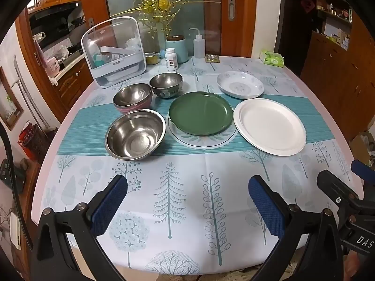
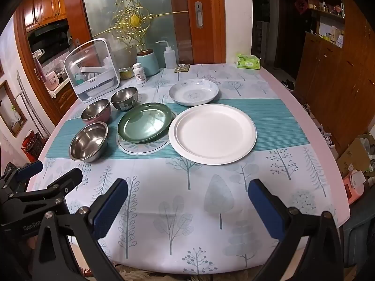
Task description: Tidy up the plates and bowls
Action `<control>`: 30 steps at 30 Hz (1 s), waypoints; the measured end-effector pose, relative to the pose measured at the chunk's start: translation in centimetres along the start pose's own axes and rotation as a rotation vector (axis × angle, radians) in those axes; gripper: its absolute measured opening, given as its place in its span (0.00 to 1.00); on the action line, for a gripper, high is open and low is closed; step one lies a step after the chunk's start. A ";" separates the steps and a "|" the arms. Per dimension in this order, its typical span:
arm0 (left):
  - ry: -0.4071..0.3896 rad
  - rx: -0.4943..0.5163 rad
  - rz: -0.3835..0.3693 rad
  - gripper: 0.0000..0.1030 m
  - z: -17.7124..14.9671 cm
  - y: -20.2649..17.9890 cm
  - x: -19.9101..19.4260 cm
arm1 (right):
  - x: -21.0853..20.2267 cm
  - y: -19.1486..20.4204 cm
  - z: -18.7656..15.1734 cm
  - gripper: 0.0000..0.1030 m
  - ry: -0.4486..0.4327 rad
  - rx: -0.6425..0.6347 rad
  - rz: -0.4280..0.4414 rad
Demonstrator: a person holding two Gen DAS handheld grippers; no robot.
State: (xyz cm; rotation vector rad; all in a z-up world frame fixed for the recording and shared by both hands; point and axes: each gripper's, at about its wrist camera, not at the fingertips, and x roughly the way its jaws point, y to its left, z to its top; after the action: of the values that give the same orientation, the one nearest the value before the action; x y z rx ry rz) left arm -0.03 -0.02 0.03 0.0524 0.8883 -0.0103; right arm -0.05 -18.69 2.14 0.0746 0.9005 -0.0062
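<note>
A large steel bowl (image 1: pixel 135 134) (image 2: pixel 89 141) sits at the left of the table. Behind it stand a steel bowl with a pink outside (image 1: pixel 133 97) (image 2: pixel 96 111) and a smaller grey-green one (image 1: pixel 166 84) (image 2: pixel 124 98). A green plate (image 1: pixel 200 112) (image 2: pixel 145 122) rests on a leaf-patterned plate (image 1: pixel 204 140) (image 2: pixel 143 148). To the right lie a white plate (image 1: pixel 269 126) (image 2: pixel 212 137) and, farther back, a floral dish (image 1: pixel 240 84) (image 2: pixel 194 92). My left gripper (image 1: pixel 187 208) and right gripper (image 2: pixel 187 208) hover open over the near tablecloth, nothing between their fingers.
A clear storage box (image 1: pixel 114 51) (image 2: pixel 93 70), a blue canister (image 1: pixel 177 48), a pill bottle (image 1: pixel 171 59), a squeeze bottle (image 1: pixel 199 44) and a tissue pack (image 1: pixel 271 58) (image 2: pixel 248 62) line the table's far edge. The other gripper shows at each view's side. Wooden cabinets stand to the right.
</note>
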 end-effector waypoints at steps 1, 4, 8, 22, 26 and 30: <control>0.001 -0.002 0.000 0.99 0.0 0.0 0.0 | 0.1 0.0 0.0 1.00 0.001 -0.001 -0.001; 0.003 -0.008 -0.001 0.99 0.0 0.2 -0.1 | 0.3 -0.1 0.0 1.00 0.002 0.004 0.000; -0.001 -0.016 0.001 0.99 0.0 0.4 -0.5 | 0.3 0.0 0.0 1.00 -0.001 0.005 0.001; 0.015 -0.015 -0.026 0.99 0.1 0.0 0.6 | 0.3 -0.2 0.2 1.00 0.017 0.009 0.005; 0.017 -0.011 -0.027 0.99 0.2 -0.2 0.6 | 0.4 -0.3 0.0 1.00 0.016 0.010 0.008; 0.020 -0.009 -0.029 0.99 0.2 -0.3 0.6 | 0.3 -0.4 0.1 1.00 0.016 0.011 0.010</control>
State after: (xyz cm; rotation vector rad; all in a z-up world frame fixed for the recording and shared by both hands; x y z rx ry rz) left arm 0.46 -0.35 -0.33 0.0310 0.9088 -0.0328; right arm 0.21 -19.06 1.93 0.0896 0.9164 -0.0018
